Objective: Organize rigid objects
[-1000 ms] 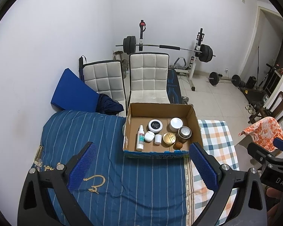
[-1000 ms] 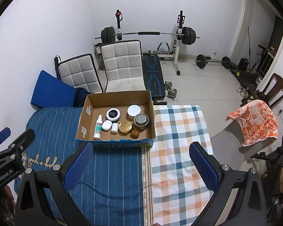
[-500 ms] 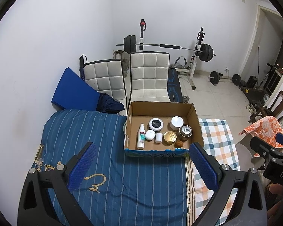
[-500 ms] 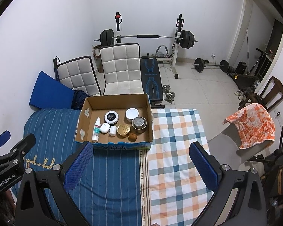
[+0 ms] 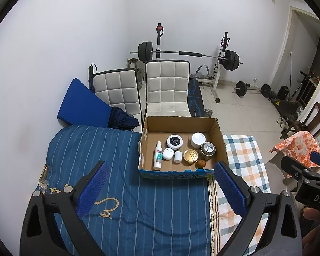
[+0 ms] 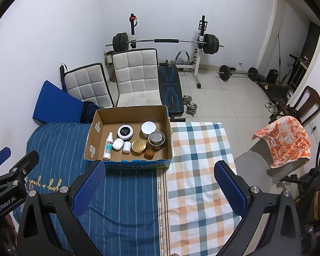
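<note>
Holding both grippers above the bed [image 5: 79, 149], I have my left gripper [image 5: 160, 189] spread wide and empty, and my right gripper [image 6: 160, 188] likewise apart, gripping nothing. Ahead sits the cardboard box [image 6: 125, 115], straddling the seam between the blue striped cover [image 6: 125, 192] and the checked cover [image 6: 198, 170]. Inside lie a spray bottle [image 6: 108, 145] on its side, a black-lidded jar [image 6: 125, 131], a white-lidded jar [image 6: 148, 128], a metal tin [image 6: 156, 140], a gold round tin [image 6: 138, 146], a small white case [image 6: 118, 144], a little white pot [image 6: 127, 146] and a brown ball [image 6: 149, 154]. Labels are too small to read. My left finger pad [image 6: 89, 189] covers the box's near corner, and both grippers' handles run out of frame.
</note>
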A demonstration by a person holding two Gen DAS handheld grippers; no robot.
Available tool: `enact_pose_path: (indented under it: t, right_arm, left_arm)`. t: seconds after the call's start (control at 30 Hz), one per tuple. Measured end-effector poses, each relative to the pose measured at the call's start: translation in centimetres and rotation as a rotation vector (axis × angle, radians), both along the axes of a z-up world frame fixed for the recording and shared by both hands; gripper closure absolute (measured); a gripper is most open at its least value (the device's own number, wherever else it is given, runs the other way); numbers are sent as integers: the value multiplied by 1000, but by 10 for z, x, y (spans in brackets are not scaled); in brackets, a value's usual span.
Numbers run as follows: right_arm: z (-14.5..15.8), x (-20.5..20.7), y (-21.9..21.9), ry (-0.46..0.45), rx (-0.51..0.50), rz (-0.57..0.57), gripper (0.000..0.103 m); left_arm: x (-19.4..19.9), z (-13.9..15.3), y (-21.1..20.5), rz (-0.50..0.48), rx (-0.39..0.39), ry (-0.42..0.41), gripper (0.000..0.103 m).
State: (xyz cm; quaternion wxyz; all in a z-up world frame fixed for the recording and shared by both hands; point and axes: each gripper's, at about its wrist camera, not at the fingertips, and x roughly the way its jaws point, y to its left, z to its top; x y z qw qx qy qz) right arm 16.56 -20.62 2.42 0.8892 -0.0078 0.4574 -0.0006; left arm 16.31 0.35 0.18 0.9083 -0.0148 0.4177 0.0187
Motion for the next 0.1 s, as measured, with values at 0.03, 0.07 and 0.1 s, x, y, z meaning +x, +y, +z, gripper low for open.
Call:
enact_pose_path:
  t: [0.03,0.07,0.1]
  right_arm:
    - [-1,-1,1,0,0,1,0]
    - [-1,-1,1,0,-1,0,0]
    - [0,-2,1,0,-1,-2,0]
  left_arm:
    - [0,1,0,-1,1,-4,2]
    - [-1,2,0,-3,2,-4,2]
    - [-1,2,-1,-4,2,-6,2]
